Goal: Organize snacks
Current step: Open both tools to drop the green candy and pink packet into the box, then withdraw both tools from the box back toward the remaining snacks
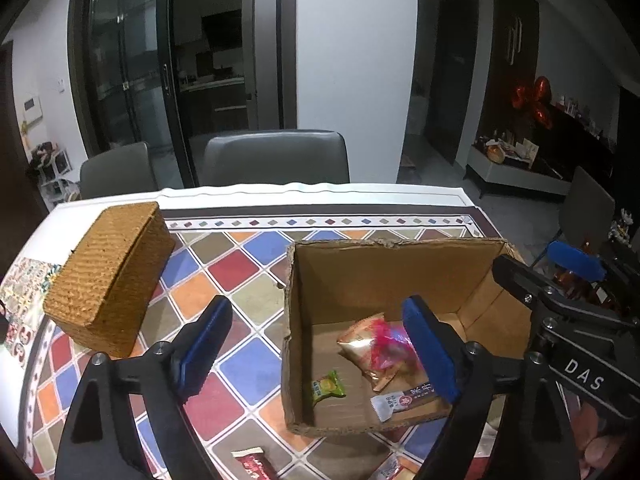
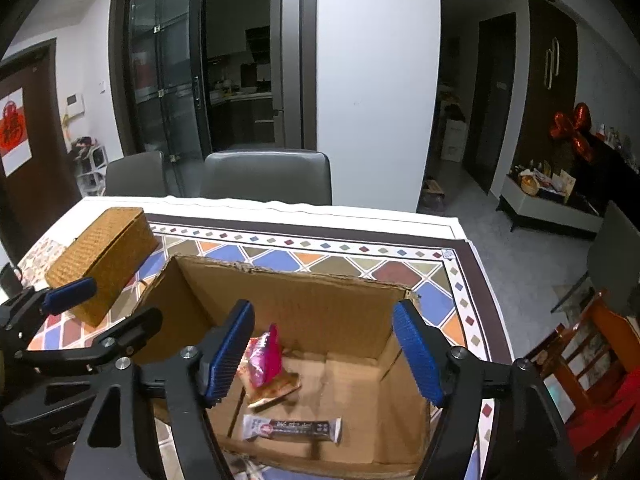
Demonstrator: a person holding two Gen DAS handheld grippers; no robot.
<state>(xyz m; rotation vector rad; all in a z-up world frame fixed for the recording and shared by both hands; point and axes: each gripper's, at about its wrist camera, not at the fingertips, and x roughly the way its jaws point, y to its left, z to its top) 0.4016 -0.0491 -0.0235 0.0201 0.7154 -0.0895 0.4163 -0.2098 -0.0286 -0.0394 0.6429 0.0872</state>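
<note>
An open cardboard box (image 1: 392, 243) (image 2: 288, 272) stands on the patterned tablecloth. Inside lie a pink packet (image 1: 386, 340) (image 2: 266, 354) on an orange-gold packet (image 1: 356, 338) (image 2: 276, 390), a small green candy (image 1: 328, 386) and a dark bar (image 1: 408, 398) (image 2: 292, 428). My left gripper (image 1: 316, 306) is open over the box's left wall, one finger outside and one inside, nothing between the pads. My right gripper (image 2: 323, 310) hangs open above the box's inside, holding nothing. On the cloth in front of the box lie a red bar (image 1: 252, 464) and another packet (image 1: 394, 468).
A woven wicker box (image 1: 112, 272) (image 2: 104, 256) with a lid sits at the table's left. Two grey chairs (image 1: 276, 156) (image 2: 268, 176) stand behind the far edge. A wooden chair (image 2: 600, 344) is off the right side. The tablecloth (image 1: 256, 248) shows between the two boxes.
</note>
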